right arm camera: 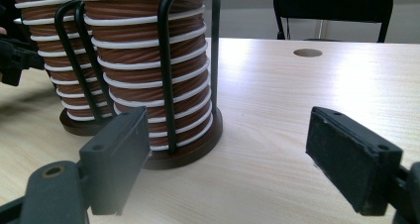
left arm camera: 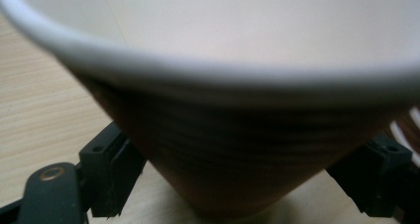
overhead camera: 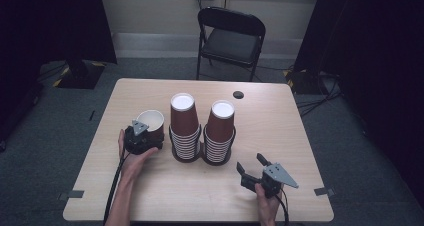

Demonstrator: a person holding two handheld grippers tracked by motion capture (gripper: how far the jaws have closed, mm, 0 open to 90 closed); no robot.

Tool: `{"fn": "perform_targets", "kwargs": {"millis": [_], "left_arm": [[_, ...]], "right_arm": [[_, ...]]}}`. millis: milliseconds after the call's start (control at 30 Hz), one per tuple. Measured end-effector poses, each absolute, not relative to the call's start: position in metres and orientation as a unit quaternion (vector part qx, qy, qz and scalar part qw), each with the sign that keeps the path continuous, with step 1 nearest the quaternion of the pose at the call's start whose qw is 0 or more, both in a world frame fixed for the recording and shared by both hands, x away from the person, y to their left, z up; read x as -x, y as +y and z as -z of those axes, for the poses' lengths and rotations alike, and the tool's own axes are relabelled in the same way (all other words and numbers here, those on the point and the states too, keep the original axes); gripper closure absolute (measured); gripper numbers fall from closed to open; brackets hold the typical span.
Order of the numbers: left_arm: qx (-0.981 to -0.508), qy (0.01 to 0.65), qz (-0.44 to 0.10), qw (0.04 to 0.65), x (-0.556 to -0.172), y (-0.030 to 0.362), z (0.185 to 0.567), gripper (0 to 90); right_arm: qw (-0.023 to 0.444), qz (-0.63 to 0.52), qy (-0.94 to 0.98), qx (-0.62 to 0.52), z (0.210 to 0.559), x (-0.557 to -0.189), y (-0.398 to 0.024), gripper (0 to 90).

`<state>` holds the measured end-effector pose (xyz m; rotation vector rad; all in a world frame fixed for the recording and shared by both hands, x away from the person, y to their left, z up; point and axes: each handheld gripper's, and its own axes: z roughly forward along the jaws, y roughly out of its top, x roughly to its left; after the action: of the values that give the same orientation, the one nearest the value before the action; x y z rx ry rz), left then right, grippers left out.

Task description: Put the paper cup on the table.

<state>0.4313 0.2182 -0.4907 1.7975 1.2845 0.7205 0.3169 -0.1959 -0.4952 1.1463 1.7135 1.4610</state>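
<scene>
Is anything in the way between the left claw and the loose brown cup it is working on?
Nothing visible. The left claw already has the loose brown cup between its jaws, one on each side low on the cup's wall, on the table left of the two cup stacks. The right claw sits open, apart.

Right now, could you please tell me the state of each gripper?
Left gripper: its jaws stand either side of a single brown paper cup; whether they clamp it cannot be told.
Right gripper: open, holding nothing.
</scene>
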Motion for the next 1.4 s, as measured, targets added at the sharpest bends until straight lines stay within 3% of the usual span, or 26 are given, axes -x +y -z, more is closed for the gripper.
{"fn": "perform_targets", "kwargs": {"millis": [767, 1400], "left_arm": [[-0.688, 0.483, -0.28, 0.464, -0.386, 0.229, 0.477, 16.0], [-0.687, 0.435, -0.284, 0.509, -0.328, 0.207, 0.464, 17.3]], "right_arm": [[0.303, -0.552, 0.646, -0.433, 0.495, -0.317, -0.196, 16.3], [0.311, -0.553, 0.644, -0.427, 0.496, -0.315, -0.196, 15.3]]}}
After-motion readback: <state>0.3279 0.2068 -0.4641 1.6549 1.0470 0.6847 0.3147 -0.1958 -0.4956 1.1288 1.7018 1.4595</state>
